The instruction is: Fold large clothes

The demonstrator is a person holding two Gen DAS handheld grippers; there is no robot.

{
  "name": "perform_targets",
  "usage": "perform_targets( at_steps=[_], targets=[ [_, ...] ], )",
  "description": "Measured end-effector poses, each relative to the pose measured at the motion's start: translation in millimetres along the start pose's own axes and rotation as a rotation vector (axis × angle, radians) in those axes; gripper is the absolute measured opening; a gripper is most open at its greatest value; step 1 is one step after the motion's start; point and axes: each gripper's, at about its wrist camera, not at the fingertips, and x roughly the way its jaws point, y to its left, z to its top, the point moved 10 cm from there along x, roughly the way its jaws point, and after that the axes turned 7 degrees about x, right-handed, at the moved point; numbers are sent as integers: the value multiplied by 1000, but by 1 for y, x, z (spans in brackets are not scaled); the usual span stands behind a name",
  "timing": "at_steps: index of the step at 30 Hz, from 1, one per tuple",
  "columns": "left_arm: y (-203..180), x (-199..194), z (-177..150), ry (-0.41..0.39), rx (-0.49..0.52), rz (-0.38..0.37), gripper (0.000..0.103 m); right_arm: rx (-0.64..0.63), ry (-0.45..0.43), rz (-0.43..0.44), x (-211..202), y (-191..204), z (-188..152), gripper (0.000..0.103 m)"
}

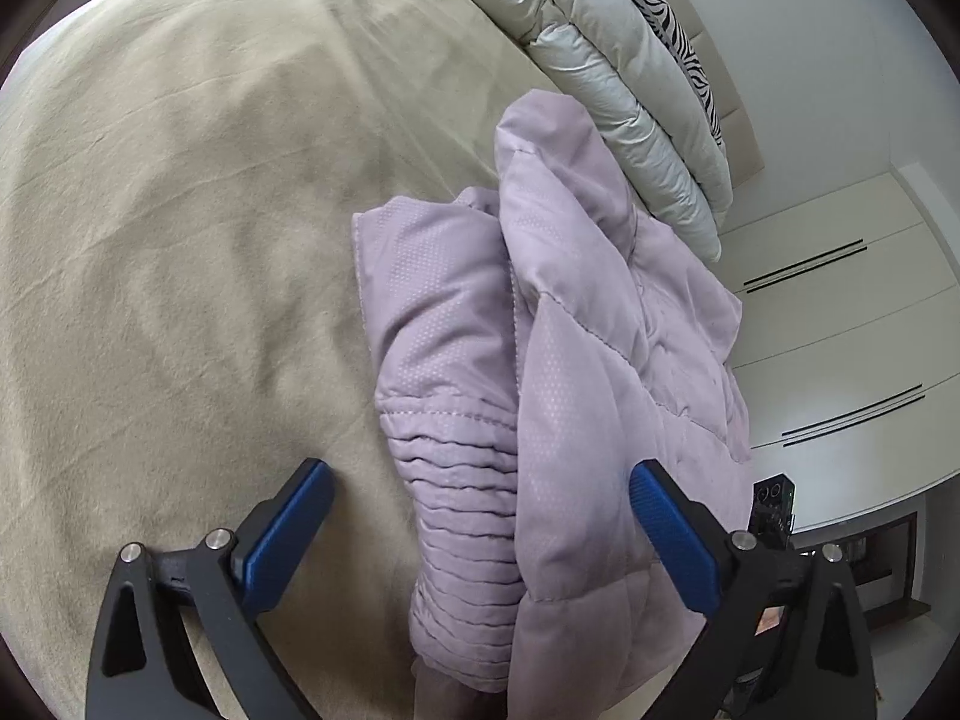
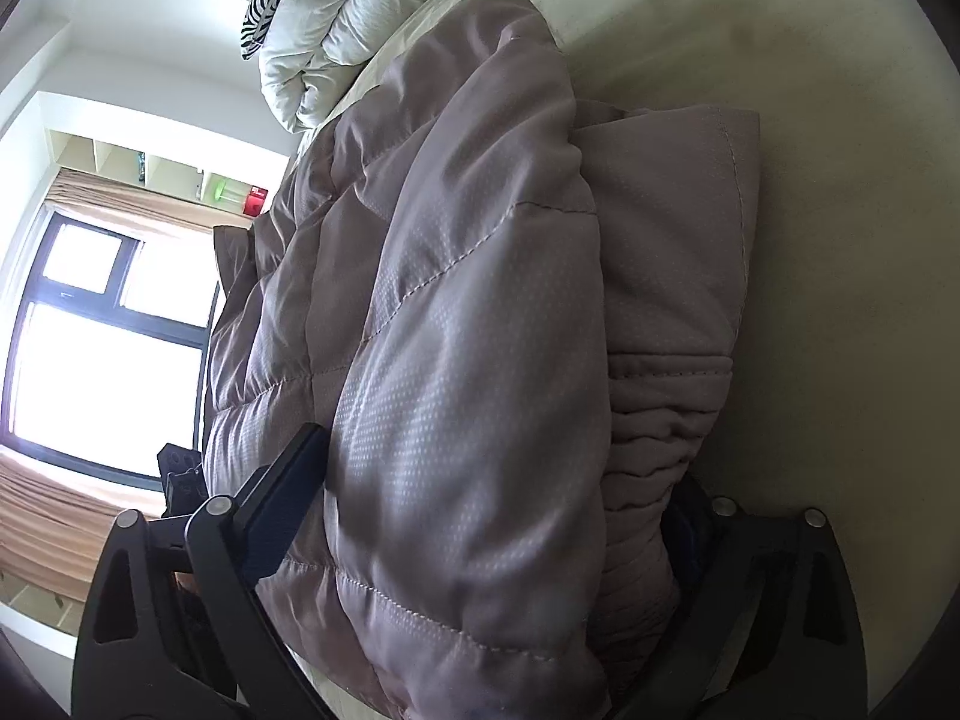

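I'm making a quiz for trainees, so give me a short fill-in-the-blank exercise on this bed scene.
1. The quilted jacket is pale ____.
2. The jacket lies on a ____ bed sheet.
3. The pillow behind the white duvet has a ____ print.
4. The left gripper is ____.

Missing words: purple; beige; zebra; open

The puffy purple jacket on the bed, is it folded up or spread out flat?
Folded up. The quilted lilac jacket lies in a thick bundle on the beige bedsheet, with layers stacked and its ribbed cuff tucked alongside.
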Motion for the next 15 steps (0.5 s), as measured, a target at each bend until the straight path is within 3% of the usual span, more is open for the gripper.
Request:
perform_targets(
  at_steps=[3, 7, 11, 15],
  targets=[
    [-11, 11, -1, 31, -22, -60, 66, -8, -9, 5, 3, 1, 4, 80],
    [-17, 10, 0, 24, 25, -21, 38, -57, -38, -26, -3, 8, -1, 60],
    [-32, -2, 1, 9, 59, 6, 28, -154, -98, -102, -16, 28, -7, 40],
    [-46, -27, -8, -22, 77, 0, 24, -220, -148, -128, -36, 53, -19, 33]
  ],
)
